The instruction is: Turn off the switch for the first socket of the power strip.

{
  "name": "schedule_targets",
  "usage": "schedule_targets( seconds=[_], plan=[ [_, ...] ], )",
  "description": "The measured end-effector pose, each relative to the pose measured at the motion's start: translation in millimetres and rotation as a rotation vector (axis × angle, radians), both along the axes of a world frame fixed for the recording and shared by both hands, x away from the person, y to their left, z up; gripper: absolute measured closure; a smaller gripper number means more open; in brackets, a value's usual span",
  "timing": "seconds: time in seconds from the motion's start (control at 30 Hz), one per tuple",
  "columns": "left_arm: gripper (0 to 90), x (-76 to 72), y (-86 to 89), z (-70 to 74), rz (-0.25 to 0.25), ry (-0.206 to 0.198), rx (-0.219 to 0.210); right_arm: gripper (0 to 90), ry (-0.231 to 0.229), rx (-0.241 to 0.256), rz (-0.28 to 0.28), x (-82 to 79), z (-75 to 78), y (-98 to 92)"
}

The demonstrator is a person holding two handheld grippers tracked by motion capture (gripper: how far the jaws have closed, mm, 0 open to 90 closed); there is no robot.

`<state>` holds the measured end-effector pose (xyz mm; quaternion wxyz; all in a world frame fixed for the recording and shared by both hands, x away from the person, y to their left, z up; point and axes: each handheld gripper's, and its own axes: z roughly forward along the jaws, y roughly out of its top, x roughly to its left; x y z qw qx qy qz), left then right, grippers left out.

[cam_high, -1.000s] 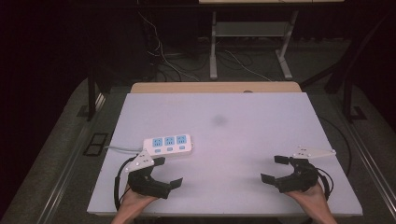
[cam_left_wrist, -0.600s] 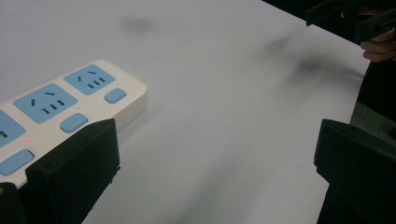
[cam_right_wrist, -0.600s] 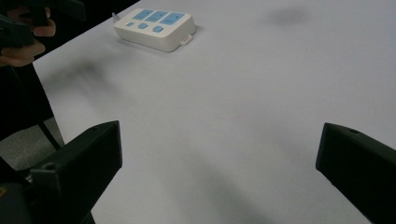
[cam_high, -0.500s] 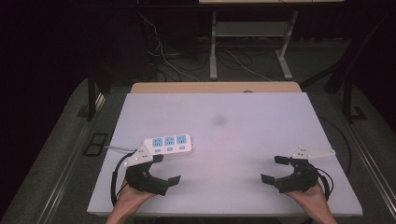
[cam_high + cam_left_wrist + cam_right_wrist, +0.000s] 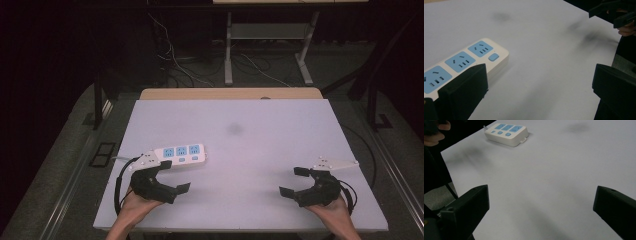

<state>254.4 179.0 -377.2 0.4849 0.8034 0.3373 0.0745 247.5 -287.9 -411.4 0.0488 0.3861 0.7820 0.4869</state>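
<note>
A white power strip (image 5: 180, 154) with three blue socket panels lies flat on the near-left part of the pale desk (image 5: 250, 145), its long side running roughly left to right, slightly angled. A small blue button sits at its right end, and a white lead leaves its left end.

Just in front of it, at the near-left edge, the left gripper (image 5: 174, 175) rests in the person's left hand (image 5: 134, 201), its fingers spread wide and holding nothing. In the left gripper view, one black finger (image 5: 465, 91) stands just beside the strip (image 5: 466, 63); contact cannot be told.

Well apart, at the near-right edge, the right gripper (image 5: 295, 181) sits in the right hand (image 5: 332, 210), fingers likewise spread and empty over bare desk. The right gripper view shows the strip (image 5: 506, 133) far across the surface.

A faint dark smudge (image 5: 234, 129) marks the desk's middle. Beyond the far edge, cables (image 5: 180, 65) lie on the floor.
</note>
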Motion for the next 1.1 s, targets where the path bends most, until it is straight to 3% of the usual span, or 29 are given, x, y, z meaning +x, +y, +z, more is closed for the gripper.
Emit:
schedule_targets(
  seconds=[0.5, 1.1],
  plan=[
    [0.0, 12.4, 13.2, 12.6, 0.023, 0.003, 0.026, 0.3, 0.001, -0.006, 0.004, 0.1, -0.8, 0.7],
    [0.0, 26.3, 16.7, 23.2, 0.021, 0.012, 0.079, 0.3, 0.003, -0.011, 0.006, 0.1, -1.4, 0.9]
  ],
)
